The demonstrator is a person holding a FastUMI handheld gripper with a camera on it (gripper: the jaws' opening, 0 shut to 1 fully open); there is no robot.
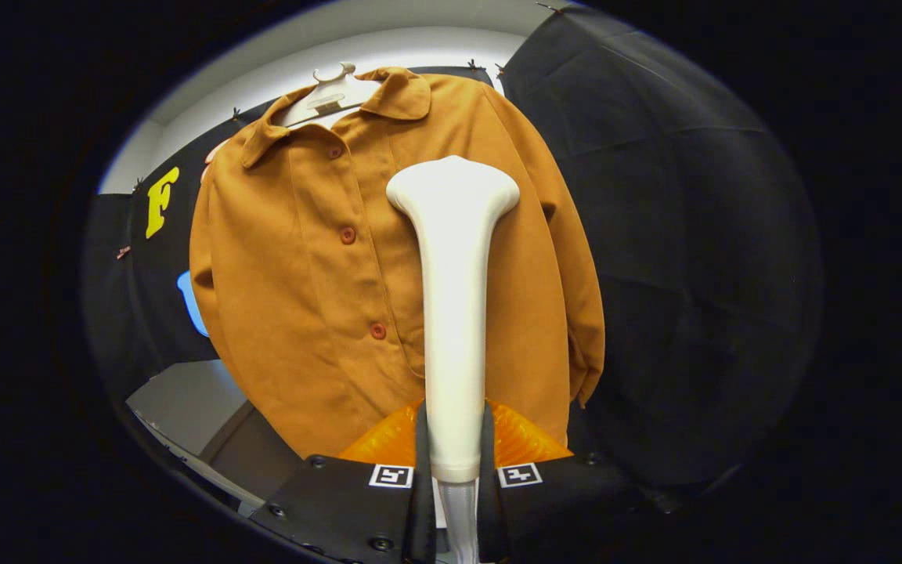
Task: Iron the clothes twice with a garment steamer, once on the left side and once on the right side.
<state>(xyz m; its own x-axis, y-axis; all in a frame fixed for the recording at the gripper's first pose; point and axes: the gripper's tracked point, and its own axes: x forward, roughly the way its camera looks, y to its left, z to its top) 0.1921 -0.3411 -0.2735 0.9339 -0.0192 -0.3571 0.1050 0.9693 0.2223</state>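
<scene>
White steamer [453,313] upright against hanging orange shirt [318,274], buttoned

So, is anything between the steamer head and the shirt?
Nothing visible. The fingers are shut on the steamer, whose head lies over the orange shirt beside the button placket; contact can't be judged.

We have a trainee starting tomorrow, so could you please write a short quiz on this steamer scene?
1. True or false: the gripper is shut on the steamer.
2. The steamer's head lies over which part of the shirt? A) the side with the buttons B) the side past the button row C) the collar
3. What does the shirt hang from?

Key: 1. True, both fingers press the handle. 2. B. 3. A white hanger.
</scene>
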